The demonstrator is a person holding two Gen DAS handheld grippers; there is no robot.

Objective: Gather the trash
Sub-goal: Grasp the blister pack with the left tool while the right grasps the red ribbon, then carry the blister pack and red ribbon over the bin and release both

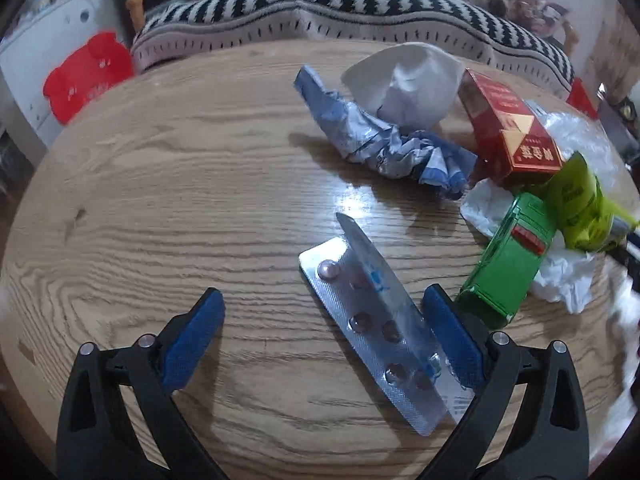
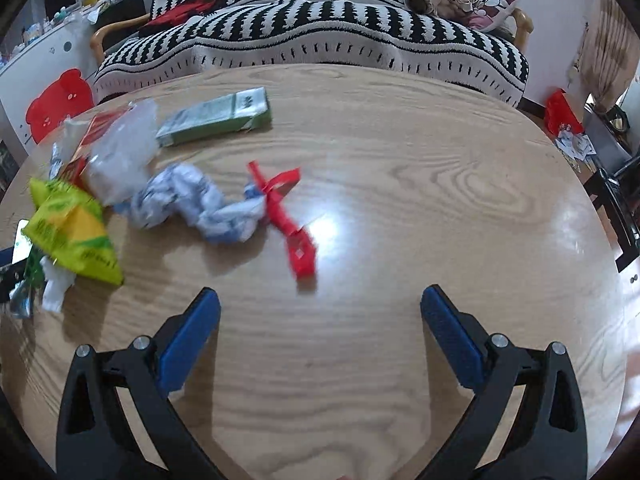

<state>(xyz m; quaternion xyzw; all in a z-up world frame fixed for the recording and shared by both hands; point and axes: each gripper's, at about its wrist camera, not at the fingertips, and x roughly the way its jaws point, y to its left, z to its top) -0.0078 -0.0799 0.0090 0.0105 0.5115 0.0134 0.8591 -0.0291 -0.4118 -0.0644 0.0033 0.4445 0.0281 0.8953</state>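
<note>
In the left wrist view my left gripper (image 1: 322, 306) is open just above the wooden table (image 1: 160, 184). A bent silver pill blister pack (image 1: 376, 320) lies between its fingers, against the right finger (image 1: 448, 328). Beyond lie a crumpled blue-white wrapper (image 1: 384, 140), white paper (image 1: 404, 84), a red box (image 1: 508, 128), a green box (image 1: 508, 272) and a yellow-green packet (image 1: 580, 204). In the right wrist view my right gripper (image 2: 320, 304) is open and empty. A red plastic strip (image 2: 288, 216) lies ahead of it, beside a crumpled blue-white wrapper (image 2: 200, 204).
In the right wrist view a green carton (image 2: 216, 120), a clear plastic bag (image 2: 120, 152) and a yellow-green packet (image 2: 72, 232) lie at the table's left. A striped sofa (image 2: 312, 28) stands behind the table. A dark chair (image 2: 616, 192) stands at the right.
</note>
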